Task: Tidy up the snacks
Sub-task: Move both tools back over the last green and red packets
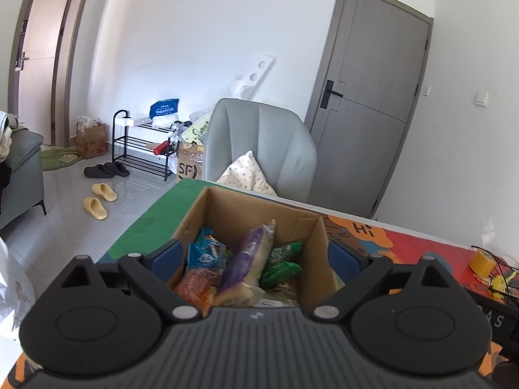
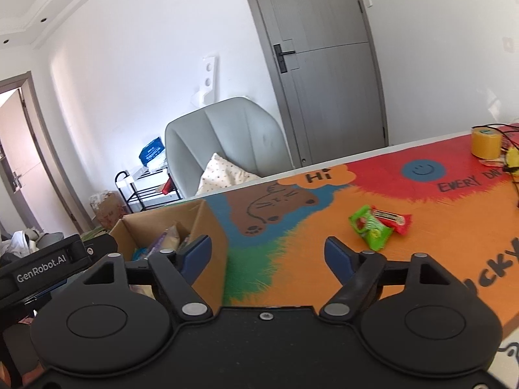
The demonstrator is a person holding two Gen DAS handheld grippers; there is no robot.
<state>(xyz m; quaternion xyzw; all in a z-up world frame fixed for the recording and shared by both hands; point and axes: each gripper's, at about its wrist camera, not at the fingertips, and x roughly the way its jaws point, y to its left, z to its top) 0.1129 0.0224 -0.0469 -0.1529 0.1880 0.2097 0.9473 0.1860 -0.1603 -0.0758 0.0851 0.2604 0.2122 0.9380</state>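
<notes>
My left hand-held gripper stands wide open, its blue pads out on either side of the box and pressing on nothing. The box is open-topped cardboard and sits near the left end of the table, on a mat painted green, orange and red. Looking down into it I see a long purple packet leaning across the middle, blue packets to its left, green packets to its right and an orange packet at the near corner. My right hand-held gripper is open too, with only bare mat between its pads; its left pad shows in front of the box's right wall, though I cannot tell if it touches. Out on the table, ahead and right of that gripper and well apart from the box, lie a green snack and a red snack, touching each other. A yellow tape roll stands at the far right by some wires. Beyond the table are a grey chair with a spotted cushion, and a grey door.
</notes>
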